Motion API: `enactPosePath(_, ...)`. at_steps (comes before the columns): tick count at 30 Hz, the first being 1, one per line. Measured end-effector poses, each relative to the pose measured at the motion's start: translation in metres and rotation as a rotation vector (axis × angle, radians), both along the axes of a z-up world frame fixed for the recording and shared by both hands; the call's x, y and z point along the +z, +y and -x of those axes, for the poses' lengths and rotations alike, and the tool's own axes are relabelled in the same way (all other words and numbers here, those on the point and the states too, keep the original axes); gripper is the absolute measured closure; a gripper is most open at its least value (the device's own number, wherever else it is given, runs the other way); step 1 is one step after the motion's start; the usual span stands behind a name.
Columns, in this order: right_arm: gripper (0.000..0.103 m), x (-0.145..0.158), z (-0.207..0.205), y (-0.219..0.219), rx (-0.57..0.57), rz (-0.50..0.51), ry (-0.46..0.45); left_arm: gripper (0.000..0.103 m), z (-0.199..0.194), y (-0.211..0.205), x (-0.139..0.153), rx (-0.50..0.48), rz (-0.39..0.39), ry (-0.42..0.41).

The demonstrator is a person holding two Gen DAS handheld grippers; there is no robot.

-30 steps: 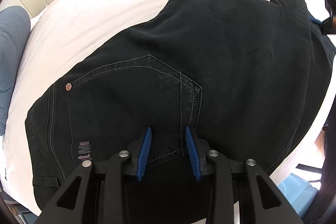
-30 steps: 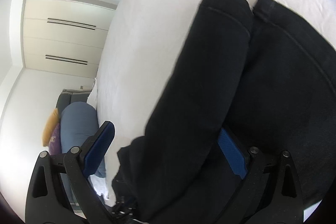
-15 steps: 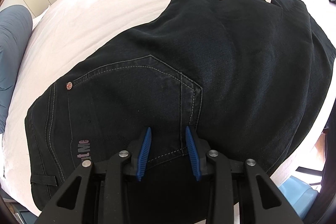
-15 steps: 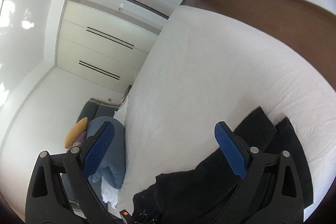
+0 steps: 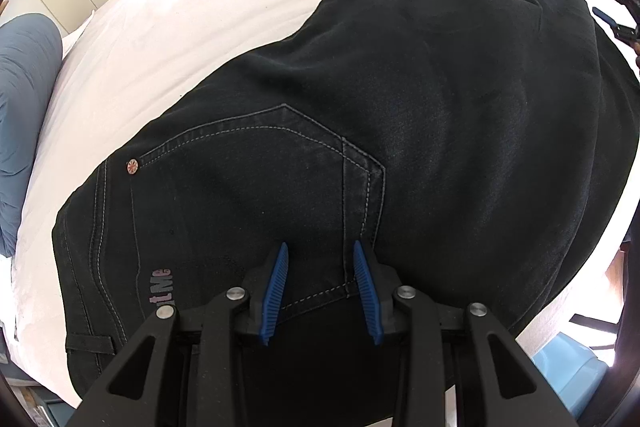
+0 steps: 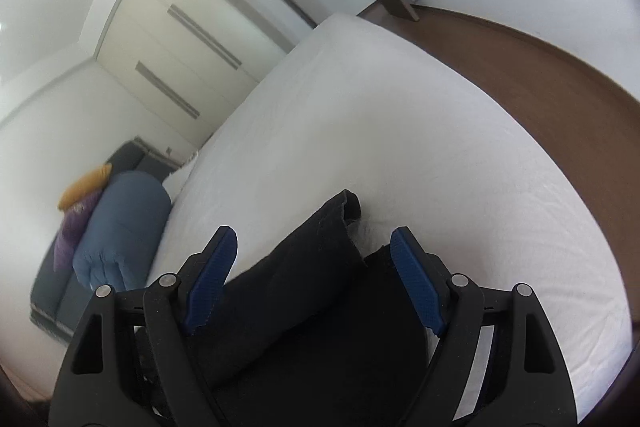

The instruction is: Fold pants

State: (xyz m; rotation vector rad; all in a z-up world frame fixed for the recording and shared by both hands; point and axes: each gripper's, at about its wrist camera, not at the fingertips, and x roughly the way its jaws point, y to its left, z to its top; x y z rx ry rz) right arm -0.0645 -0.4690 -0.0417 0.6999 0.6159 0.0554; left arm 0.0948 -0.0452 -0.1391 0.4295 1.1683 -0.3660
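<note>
Black jeans [image 5: 400, 131] lie on the white bed [image 5: 168, 39], back pocket and waistband facing up at the near left, legs running to the far right. My left gripper [image 5: 318, 251] rests on the pocket's lower corner with its jaws a little apart and nothing between them. In the right wrist view my right gripper [image 6: 312, 239] is open and empty above the leg ends [image 6: 316, 267], whose cuffs lie between its blue pads. The right gripper also shows at the far right edge of the left wrist view [image 5: 618, 19].
A blue rolled duvet [image 6: 120, 227] with a yellow cushion [image 6: 86, 185] lies at the bed's far left side. White wardrobes [image 6: 180, 59] and a door stand beyond. Brown floor [image 6: 540, 75] borders the bed. A light blue bin [image 5: 572, 371] sits below the bed's near right edge.
My right gripper let go of the leg ends, lifted away, tilted up, then came back down over the cuffs with its jaws narrower. The left gripper and jeans stayed still.
</note>
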Motion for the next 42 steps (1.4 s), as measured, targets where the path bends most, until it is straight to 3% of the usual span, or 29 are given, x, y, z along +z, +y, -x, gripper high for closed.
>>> enactPosePath(2, 0.024, -0.008, -0.018, 0.007, 0.096, 0.073, 0.054, 0.066, -0.001, -0.002, -0.001, -0.003, -0.005, 0.005)
enactPosePath(4, 0.032, -0.016, -0.036, 0.017, 0.18, 0.136, 0.094, 0.066, -0.002, -0.003, -0.001, -0.004, -0.007, 0.008)
enactPosePath(7, 0.065, -0.023, -0.056, 0.031, 0.244, 0.221, 0.151, 0.066, -0.001, -0.002, -0.001, -0.002, -0.005, 0.006)
enactPosePath(8, 0.083, -0.023, -0.062, 0.031, 0.245, 0.232, 0.159, 0.066, -0.001, -0.001, 0.0, -0.003, -0.003, 0.003)
enactPosePath(12, 0.092, 0.001, -0.066, 0.03, 0.236, 0.227, 0.161, 0.066, -0.001, 0.0, 0.0, -0.003, 0.004, -0.003)
enactPosePath(15, 0.094, 0.05, -0.054, 0.038, 0.204, 0.187, 0.182, 0.066, 0.001, 0.002, 0.0, -0.008, 0.008, -0.009)
enactPosePath(18, 0.095, 0.111, -0.047, 0.029, 0.137, 0.014, 0.234, 0.066, 0.003, 0.005, 0.001, -0.015, 0.011, -0.011)
enactPosePath(21, 0.094, 0.163, -0.042, 0.001, 0.037, -0.285, 0.238, 0.066, 0.004, 0.006, 0.001, -0.017, 0.011, -0.013)
enactPosePath(22, 0.094, 0.177, -0.04, -0.005, 0.003, -0.308, 0.253, 0.066, 0.005, 0.006, 0.001, -0.017, 0.012, -0.016)
enactPosePath(23, 0.093, 0.191, -0.036, -0.012, -0.046, -0.25, 0.265, 0.066, 0.006, 0.007, 0.0, -0.016, 0.014, -0.018)
enactPosePath(25, 0.093, 0.211, -0.024, -0.011, -0.143, -0.039, 0.274, 0.066, 0.008, 0.009, 0.0, -0.013, 0.021, -0.026)
enactPosePath(26, 0.093, 0.213, -0.017, -0.007, -0.143, 0.026, 0.269, 0.066, 0.009, 0.009, 0.0, -0.01, 0.023, -0.029)
enactPosePath(27, 0.093, 0.207, -0.009, -0.002, -0.1, 0.026, 0.256, 0.066, 0.01, 0.01, 0.0, -0.009, 0.024, -0.032)
enactPosePath(31, 0.092, 0.151, 0.029, 0.021, -0.003, -0.059, 0.242, 0.066, 0.013, 0.011, 0.001, -0.016, 0.019, -0.034)
enactPosePath(34, 0.092, 0.075, 0.073, 0.024, -0.042, -0.347, 0.247, 0.066, 0.014, 0.01, 0.0, -0.015, 0.017, -0.032)
enactPosePath(35, 0.086, 0.05, 0.089, 0.026, -0.082, -0.442, 0.23, 0.066, 0.014, 0.01, 0.0, -0.015, 0.016, -0.033)
enactPosePath(37, 0.05, 0.015, 0.115, 0.024, -0.169, -0.52, 0.223, 0.066, 0.014, 0.008, 0.0, -0.017, 0.011, -0.032)
enactPosePath(38, 0.02, 0.001, 0.124, 0.023, -0.207, -0.564, 0.214, 0.066, 0.014, 0.007, 0.0, -0.018, 0.009, -0.031)
enactPosePath(40, 0.015, -0.009, 0.13, 0.025, -0.244, -0.596, 0.156, 0.066, 0.013, 0.004, 0.0, -0.018, 0.002, -0.03)
enactPosePath(42, 0.015, 0.004, 0.126, 0.024, -0.242, -0.474, 0.13, 0.066, 0.013, 0.001, 0.0, -0.015, -0.004, -0.03)
